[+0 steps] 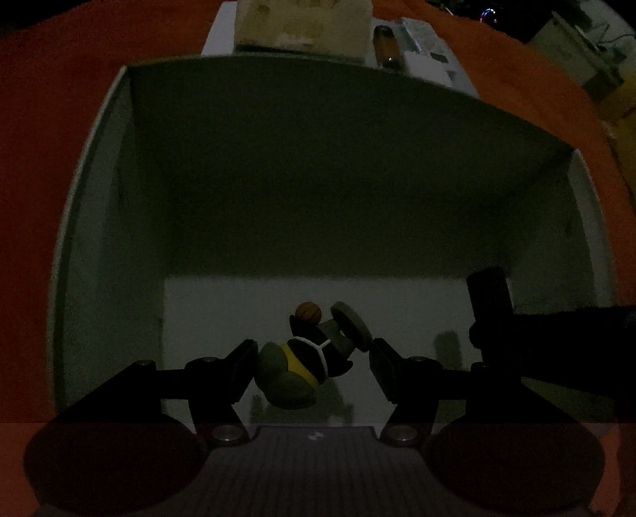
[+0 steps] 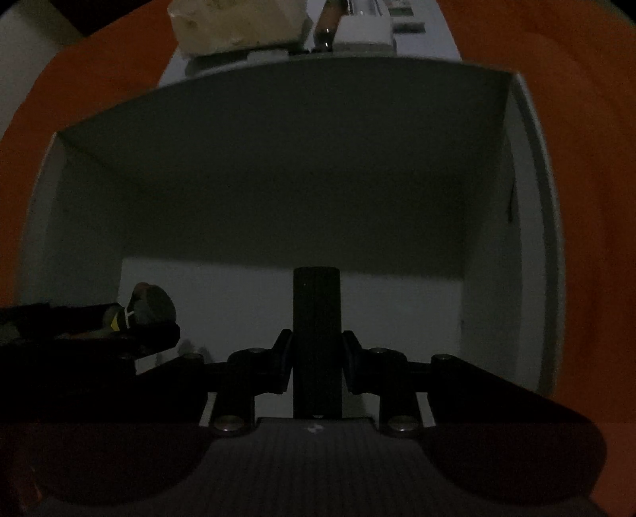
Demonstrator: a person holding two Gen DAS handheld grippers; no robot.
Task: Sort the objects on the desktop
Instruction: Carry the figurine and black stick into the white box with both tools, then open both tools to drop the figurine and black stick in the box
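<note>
Both grippers reach down into a deep white box [image 1: 278,167] [image 2: 278,171], which is dim inside. My left gripper [image 1: 312,356] is shut on a small toy figurine [image 1: 294,374] with a grey-green head, a yellow band, a tiny basketball [image 1: 308,311] and a round base [image 1: 351,324]; the figurine lies sideways between the pads, just above the box floor. My right gripper [image 2: 317,341] is shut on a black cylinder [image 2: 317,318] that stands upright between its fingers. The cylinder [image 1: 489,302] also shows at the right of the left wrist view. The figurine [image 2: 153,306] shows at the left of the right wrist view.
The box stands on an orange surface [image 1: 47,159] [image 2: 596,199]. Beyond its far wall sit a beige block [image 1: 302,24] [image 2: 238,24], an amber bottle [image 1: 387,45] and a white package [image 1: 427,51]. The box walls close in on all sides of both grippers.
</note>
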